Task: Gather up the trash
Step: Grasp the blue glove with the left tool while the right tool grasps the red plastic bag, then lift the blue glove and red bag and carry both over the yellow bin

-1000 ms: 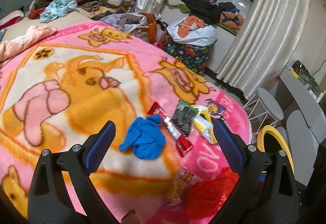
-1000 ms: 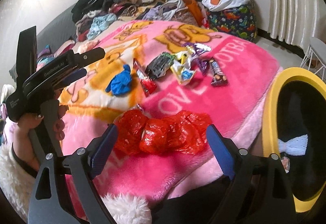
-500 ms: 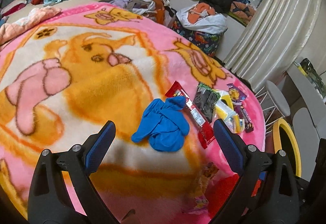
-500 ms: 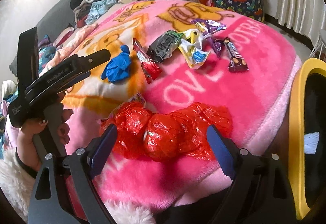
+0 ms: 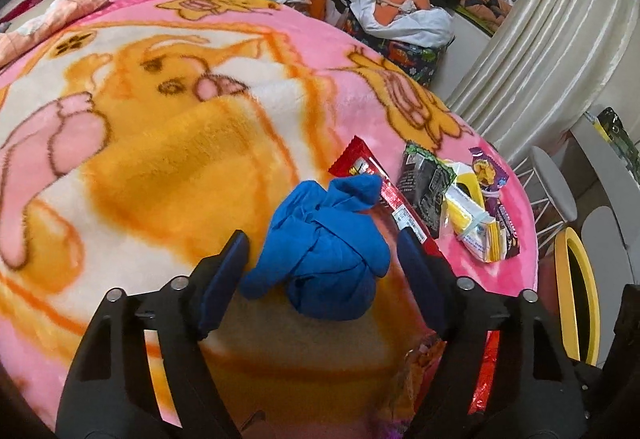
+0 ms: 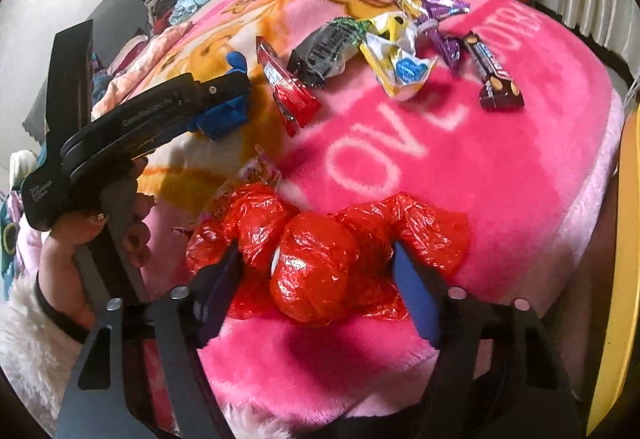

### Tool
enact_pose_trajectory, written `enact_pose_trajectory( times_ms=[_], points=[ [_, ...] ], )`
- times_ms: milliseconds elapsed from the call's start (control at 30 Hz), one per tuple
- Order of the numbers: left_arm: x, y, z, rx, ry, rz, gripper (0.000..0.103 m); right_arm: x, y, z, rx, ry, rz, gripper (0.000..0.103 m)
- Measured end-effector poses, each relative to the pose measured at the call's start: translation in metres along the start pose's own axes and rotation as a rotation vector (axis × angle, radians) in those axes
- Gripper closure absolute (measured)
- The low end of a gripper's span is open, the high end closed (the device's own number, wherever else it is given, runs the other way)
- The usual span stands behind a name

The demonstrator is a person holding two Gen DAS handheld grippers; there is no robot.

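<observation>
My left claw [image 5: 320, 259] stands wide open with the crumpled blue glove [image 5: 326, 251] sitting between its fingers, neither pad touching it as far as I can see. The glove lies on the pink and orange cartoon blanket [image 5: 160, 143] covering the bed; its long axis runs from about 7 o'clock up to 1 o'clock in the left view, with a loose finger end trailing toward 7.

Touching the glove's upper edge at 1 o'clock is a red snack wrapper [image 5: 376, 183], its long axis running 11 to 5. Further toward 2 o'clock lie a black wrapper [image 5: 426, 183], a yellow and white packet [image 5: 472, 227] and a purple wrapper [image 5: 486, 175], all close together.

My right claw [image 6: 316, 271] is also open, straddling the crumpled red plastic bag [image 6: 320, 259] near the blanket's edge; the bag spreads left to right across the view, its bulging middle between the fingers. Both pads sit just beside the plastic, but I cannot tell whether they touch it. In the same view, at 9 o'clock, I see the left hand [image 6: 76, 239] gripping its tool, and at 1 o'clock a brown candy bar wrapper [image 6: 494, 73] pointing 11 to 5. A yellow-rimmed bin [image 6: 622, 239] stands at 3 o'clock.
</observation>
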State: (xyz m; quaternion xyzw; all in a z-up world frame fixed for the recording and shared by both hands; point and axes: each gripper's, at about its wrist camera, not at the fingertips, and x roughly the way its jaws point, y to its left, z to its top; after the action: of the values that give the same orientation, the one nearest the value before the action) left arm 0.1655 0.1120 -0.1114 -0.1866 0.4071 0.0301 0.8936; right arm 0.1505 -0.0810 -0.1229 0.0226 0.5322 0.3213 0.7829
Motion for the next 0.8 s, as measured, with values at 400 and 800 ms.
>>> enact_pose_trajectory(
  times_ms=[400, 800],
  points=[
    [-0.006, -0.003, -0.007, 0.027, 0.005, 0.021, 0.084, -0.006, -0.001, -0.005, -0.006, -0.016, 0.027, 0.058],
    [-0.041, -0.024, 0.001, 0.054, -0.064, -0.029, 0.086, -0.044, -0.006, -0.006, 0.009, -0.153, 0.032, 0.061]
  ],
)
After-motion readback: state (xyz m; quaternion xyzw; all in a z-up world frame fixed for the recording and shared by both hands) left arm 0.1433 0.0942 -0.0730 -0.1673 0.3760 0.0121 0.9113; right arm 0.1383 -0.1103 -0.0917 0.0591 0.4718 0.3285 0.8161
